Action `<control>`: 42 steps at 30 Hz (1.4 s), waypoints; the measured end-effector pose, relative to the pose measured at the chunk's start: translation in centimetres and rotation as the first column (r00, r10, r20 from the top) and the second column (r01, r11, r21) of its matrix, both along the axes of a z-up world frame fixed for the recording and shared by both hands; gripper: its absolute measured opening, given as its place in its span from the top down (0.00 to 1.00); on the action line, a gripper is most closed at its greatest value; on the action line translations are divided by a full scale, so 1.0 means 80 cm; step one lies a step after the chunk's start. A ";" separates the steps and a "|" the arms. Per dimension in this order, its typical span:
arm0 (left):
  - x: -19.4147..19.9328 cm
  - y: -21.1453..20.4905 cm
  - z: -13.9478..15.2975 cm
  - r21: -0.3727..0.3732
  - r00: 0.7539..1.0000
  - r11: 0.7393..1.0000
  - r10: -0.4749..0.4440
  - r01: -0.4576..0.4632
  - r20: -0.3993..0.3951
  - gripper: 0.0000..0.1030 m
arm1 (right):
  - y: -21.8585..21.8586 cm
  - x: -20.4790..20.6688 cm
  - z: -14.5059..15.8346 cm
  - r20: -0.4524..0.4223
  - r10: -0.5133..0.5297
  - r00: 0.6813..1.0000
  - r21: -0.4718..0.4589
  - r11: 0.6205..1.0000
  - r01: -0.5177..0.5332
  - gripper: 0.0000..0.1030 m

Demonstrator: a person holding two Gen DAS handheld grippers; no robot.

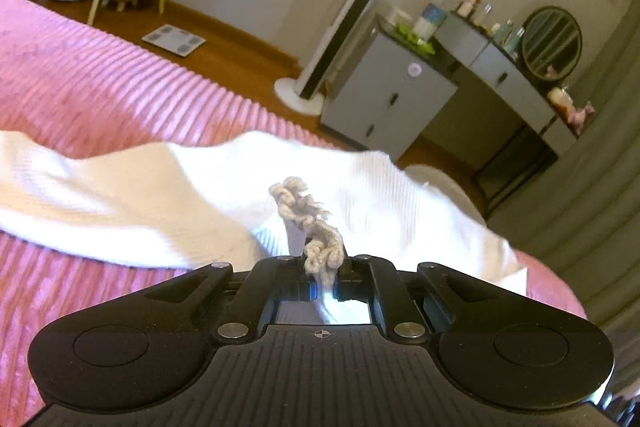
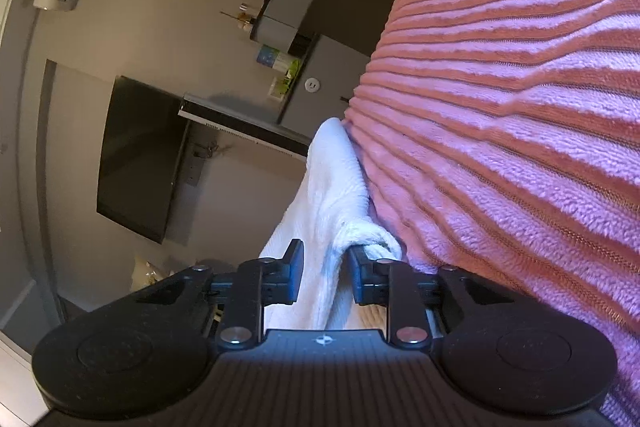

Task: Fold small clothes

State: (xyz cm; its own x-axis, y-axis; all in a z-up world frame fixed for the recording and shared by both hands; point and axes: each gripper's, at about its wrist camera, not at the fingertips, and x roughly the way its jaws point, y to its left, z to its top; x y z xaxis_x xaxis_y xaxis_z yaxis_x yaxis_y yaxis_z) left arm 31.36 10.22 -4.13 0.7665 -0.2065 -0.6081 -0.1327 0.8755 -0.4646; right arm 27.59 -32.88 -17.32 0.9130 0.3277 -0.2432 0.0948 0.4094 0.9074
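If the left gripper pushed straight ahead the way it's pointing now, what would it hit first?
Most likely the white garment, bunched right ahead of the left gripper, which is shut on its beige cord. The pink ribbed bedspread lies beyond; depth is hard to judge.

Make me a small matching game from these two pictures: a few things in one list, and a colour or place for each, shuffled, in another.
Things:
1. blanket
2. small garment
3. round mirror
4. bathroom scale

Colour or place:
A. on the wooden floor
B. white, lying on the bed
C. pink, ribbed
D. above the grey dresser

Pairs: 1-C, 2-B, 3-D, 4-A
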 end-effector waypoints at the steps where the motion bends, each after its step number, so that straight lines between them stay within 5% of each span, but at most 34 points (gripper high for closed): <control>1: 0.000 0.000 -0.001 0.002 1.000 1.000 -0.007 0.007 0.000 0.92 | 0.000 -0.001 -0.001 0.003 -0.002 1.000 -0.004 1.000 0.002 0.77; 8: -0.013 -0.005 0.001 0.019 0.997 0.997 -0.069 0.069 0.018 0.92 | 0.009 -0.004 -0.002 0.030 -0.018 0.999 -0.058 0.998 0.019 0.79; 10: -0.015 -0.009 0.004 0.036 0.996 0.996 -0.081 0.080 0.024 0.92 | 0.011 -0.004 0.000 0.028 -0.021 0.999 -0.085 0.996 0.024 0.88; 11: -0.015 -0.011 0.006 0.047 0.996 0.996 -0.083 0.082 0.028 0.92 | 0.010 -0.004 0.000 0.015 -0.030 0.999 -0.097 0.995 0.032 0.95; 17: -0.021 -0.038 0.027 0.168 0.986 0.979 -0.130 0.111 0.107 0.91 | 0.001 -0.018 0.010 0.010 -0.116 0.993 -0.145 0.983 0.117 0.95; 26: 0.002 -0.049 0.035 0.199 0.979 0.975 -0.134 0.102 0.155 0.91 | -0.006 -0.023 0.015 0.035 -0.127 0.991 -0.111 0.985 0.130 0.95; 31: 0.008 -0.042 0.073 0.111 0.951 0.989 -0.121 0.092 0.285 0.89 | -0.014 -0.026 0.014 0.074 -0.144 0.987 -0.023 0.989 0.146 0.95; 33: 0.008 -0.039 0.076 0.134 0.947 0.988 -0.111 0.073 0.301 0.84 | -0.022 -0.027 0.009 0.102 -0.158 0.982 0.044 0.987 0.154 0.95; 36: 0.013 -0.028 0.057 0.176 0.963 0.984 -0.081 0.035 0.259 0.80 | -0.026 -0.025 -0.001 0.075 -0.165 0.983 0.044 0.986 0.162 0.95; 42: 0.007 -0.007 -0.027 0.191 1.000 0.981 -0.023 0.020 0.014 0.80 | -0.012 -0.005 0.012 -0.026 -0.040 0.999 -0.094 0.995 0.038 0.88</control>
